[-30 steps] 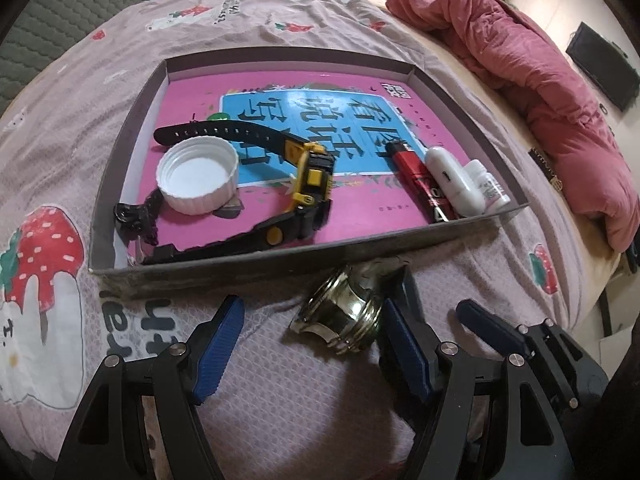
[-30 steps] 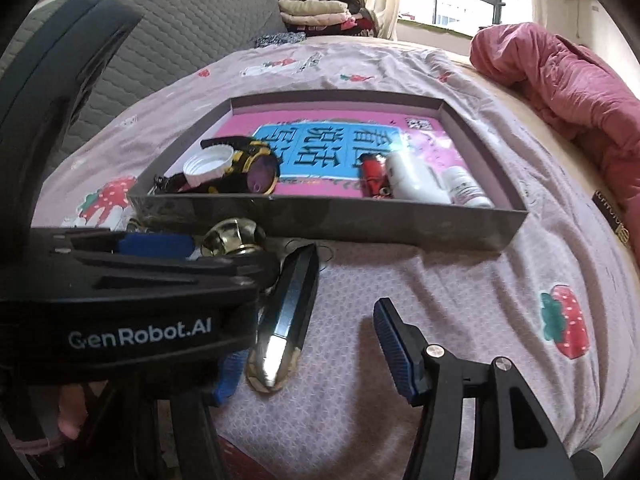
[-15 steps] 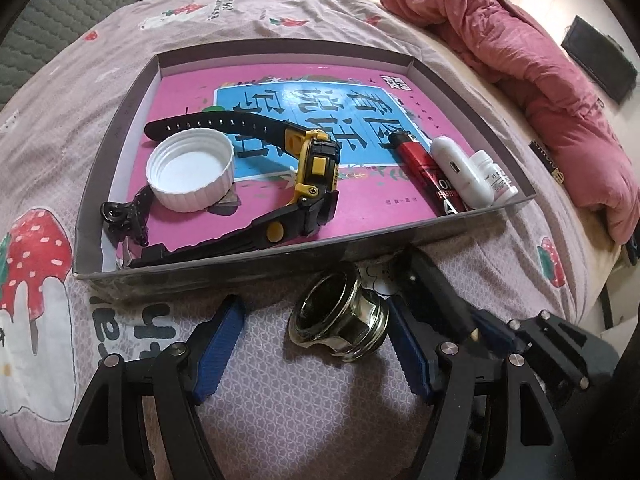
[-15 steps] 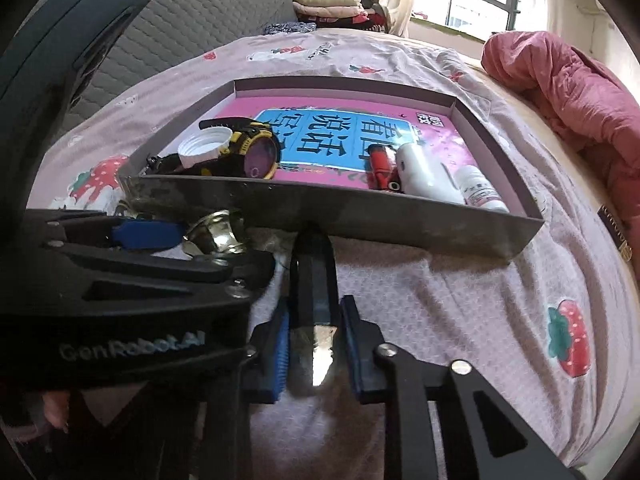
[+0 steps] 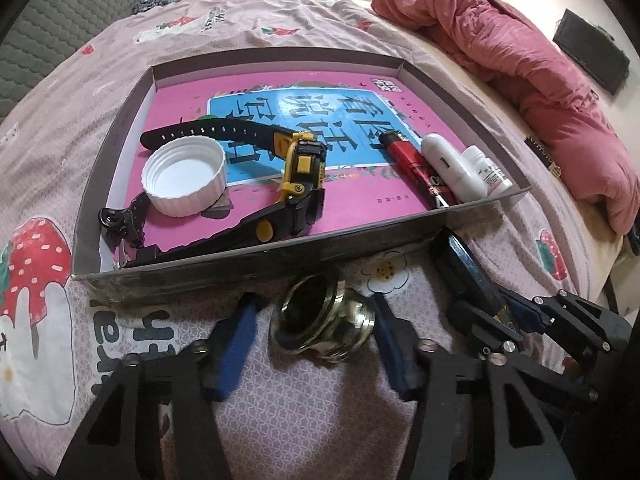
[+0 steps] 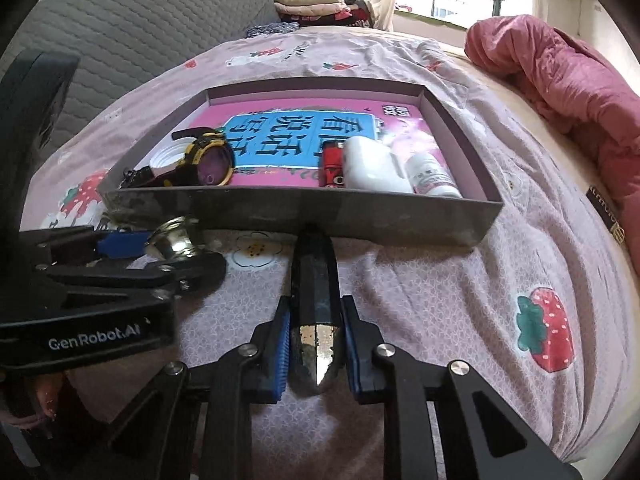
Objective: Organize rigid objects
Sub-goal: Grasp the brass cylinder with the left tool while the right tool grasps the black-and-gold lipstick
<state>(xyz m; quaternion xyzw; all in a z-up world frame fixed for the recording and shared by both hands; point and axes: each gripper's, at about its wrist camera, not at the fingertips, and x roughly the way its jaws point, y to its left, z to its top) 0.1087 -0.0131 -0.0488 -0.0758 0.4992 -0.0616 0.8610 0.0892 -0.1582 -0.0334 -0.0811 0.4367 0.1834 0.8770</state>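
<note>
Behind tray wall [image 6: 280, 216], white cap [image 6: 166, 155]

My path ahead is blocked by the box's near wall [image 6: 304, 212] across mid-frame. Inside, pink floor [image 5: 360, 204] lies free at centre, between watch [image 5: 296, 184] and lighter [image 5: 416, 168].

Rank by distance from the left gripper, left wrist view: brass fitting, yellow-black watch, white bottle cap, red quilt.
1. Brass fitting: on the bedsheet between the closing jaws of the left gripper.
2. Yellow-black watch: in the tray, middle.
3. White bottle cap: in the tray, left of the watch; close to it in range, so this order is loose.
4. Red quilt: far right on the bed.
</note>
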